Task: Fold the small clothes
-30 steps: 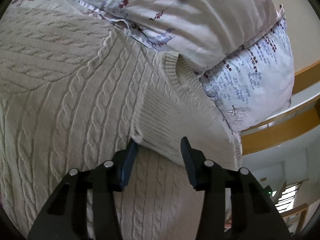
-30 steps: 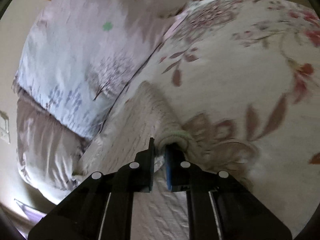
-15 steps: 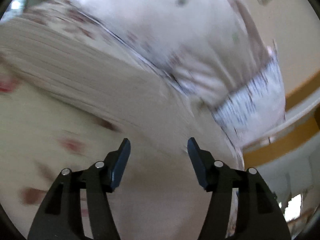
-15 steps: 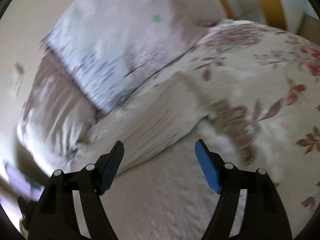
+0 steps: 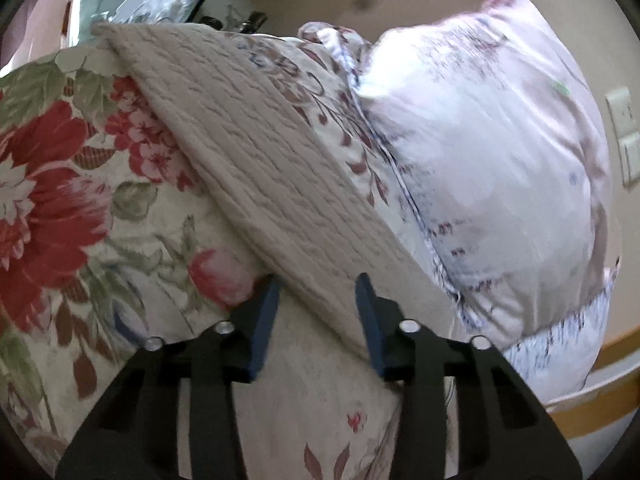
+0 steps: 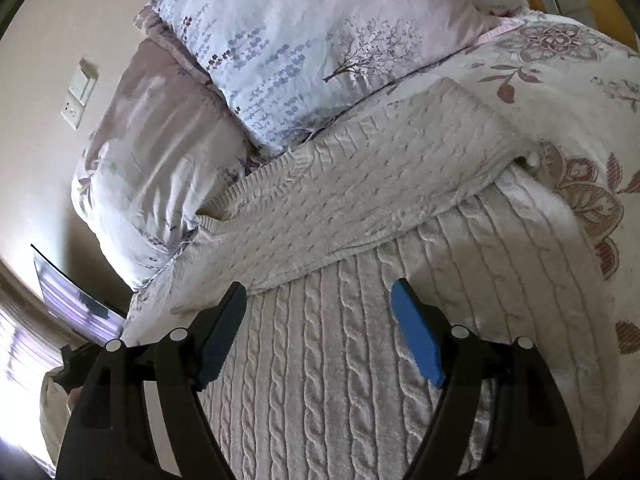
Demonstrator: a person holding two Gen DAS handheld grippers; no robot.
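Observation:
A cream cable-knit sweater (image 6: 360,360) lies flat on a floral bedspread (image 6: 560,80). One sleeve (image 6: 372,184) is folded across the body, its cuff at the left. My right gripper (image 6: 320,300) is open and empty just above the sweater body, below the folded sleeve. In the left wrist view the sweater's edge (image 5: 272,184) runs diagonally across the bedspread (image 5: 60,200). My left gripper (image 5: 318,292) is open and empty, its fingertips at the sweater's lower edge.
Two pillows (image 6: 288,32) (image 6: 152,152) lie against the wall behind the sweater; one also shows in the left wrist view (image 5: 500,160). Wall switches (image 6: 80,88) are on the wall. A wooden bed frame (image 5: 592,400) is at the lower right.
My right gripper let go of the sleeve cuff, opened wide and pulled back. My left gripper swung away from the sweater's hem toward its side edge.

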